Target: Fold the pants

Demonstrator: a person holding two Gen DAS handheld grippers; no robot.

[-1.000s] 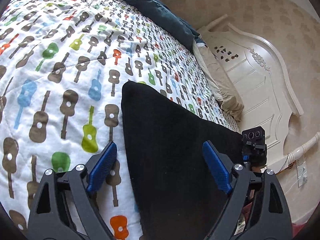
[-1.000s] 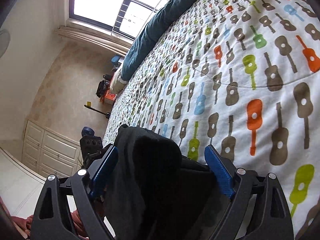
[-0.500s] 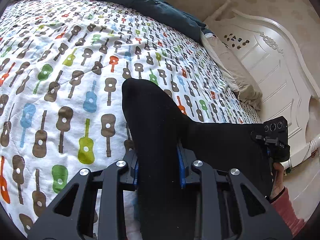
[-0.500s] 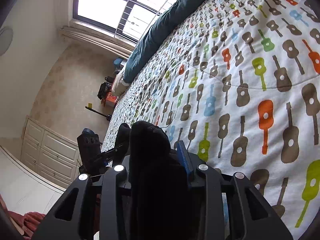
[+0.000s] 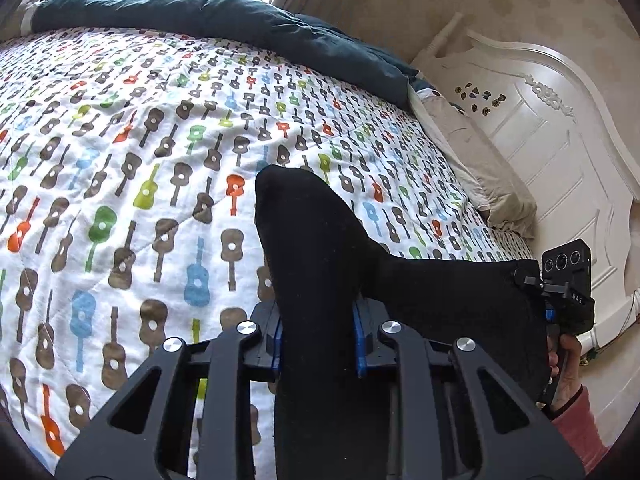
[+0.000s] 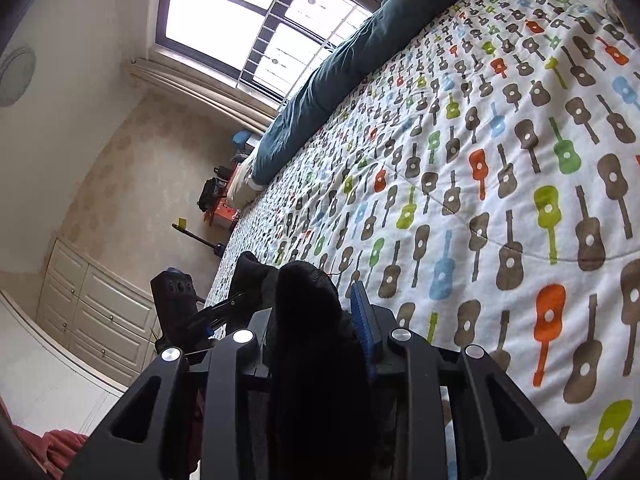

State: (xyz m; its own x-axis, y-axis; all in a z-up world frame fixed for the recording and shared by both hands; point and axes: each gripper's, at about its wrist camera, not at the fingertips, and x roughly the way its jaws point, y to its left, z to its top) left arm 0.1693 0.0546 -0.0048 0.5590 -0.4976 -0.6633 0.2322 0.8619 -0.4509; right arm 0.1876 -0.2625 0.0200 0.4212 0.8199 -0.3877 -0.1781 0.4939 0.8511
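The black pants (image 5: 320,240) are bunched up off a guitar-print quilt (image 5: 120,160) on a bed. My left gripper (image 5: 318,320) is shut on one end of the cloth, its blue pads pressing both sides. A band of black fabric runs right to the other gripper's body (image 5: 566,280), held by a hand (image 5: 564,364) in a pink sleeve. In the right wrist view my right gripper (image 6: 316,316) has a thick wad of the pants (image 6: 308,288) between its pads. Its jaws are closing further on it. The left gripper's body (image 6: 176,300) shows beside it.
A dark teal duvet (image 5: 200,12) lies rolled along the quilt's far edge. A beige pillow (image 5: 480,168) rests against the white headboard (image 5: 560,140). White cabinets (image 6: 92,312) and floor clutter (image 6: 224,208) stand beyond the bed, under a window (image 6: 248,24).
Both grippers went from wide open around the flat pants to shut on them. Both have lifted, pulling the cloth up into a bunched ridge above the quilt.
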